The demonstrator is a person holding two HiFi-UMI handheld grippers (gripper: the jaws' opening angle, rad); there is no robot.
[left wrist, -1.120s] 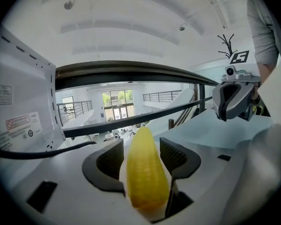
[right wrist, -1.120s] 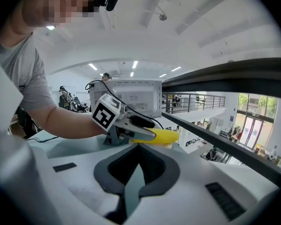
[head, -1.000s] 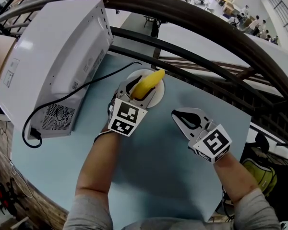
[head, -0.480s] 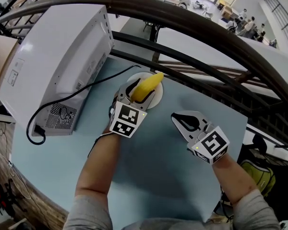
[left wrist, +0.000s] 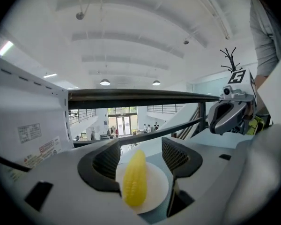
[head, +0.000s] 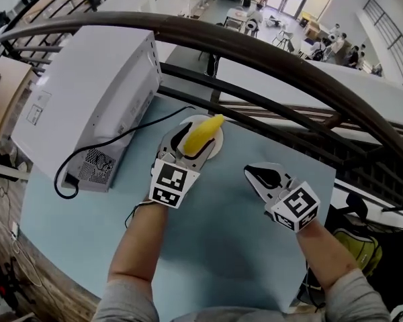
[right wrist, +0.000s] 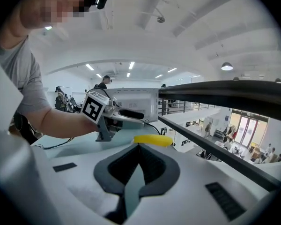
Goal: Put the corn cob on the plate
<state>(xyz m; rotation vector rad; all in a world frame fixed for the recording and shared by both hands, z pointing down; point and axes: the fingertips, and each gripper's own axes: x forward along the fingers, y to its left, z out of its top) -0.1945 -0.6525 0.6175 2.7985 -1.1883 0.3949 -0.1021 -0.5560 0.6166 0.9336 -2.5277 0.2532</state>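
The yellow corn cob [head: 201,134] lies on the small white plate [head: 217,147] at the table's far side. My left gripper [head: 193,139] hovers over it with its jaws opening. In the left gripper view the corn cob [left wrist: 135,184] rests on the plate [left wrist: 158,187] between the two black pads [left wrist: 105,161], which stand clear of it on both sides. My right gripper [head: 256,173] hangs to the right, shut and empty, apart from the plate. In the right gripper view the corn cob [right wrist: 152,140] shows beyond the right gripper [right wrist: 139,146].
A white microwave [head: 94,92] stands at the left, its black cable [head: 121,123] running across the pale blue table [head: 242,247] towards the plate. A dark railing [head: 255,39] curves behind the table's far edge.
My left gripper has lifted a little and its jaws have spread wider round the corn cob, which stays on the plate. The right gripper has risen slightly.
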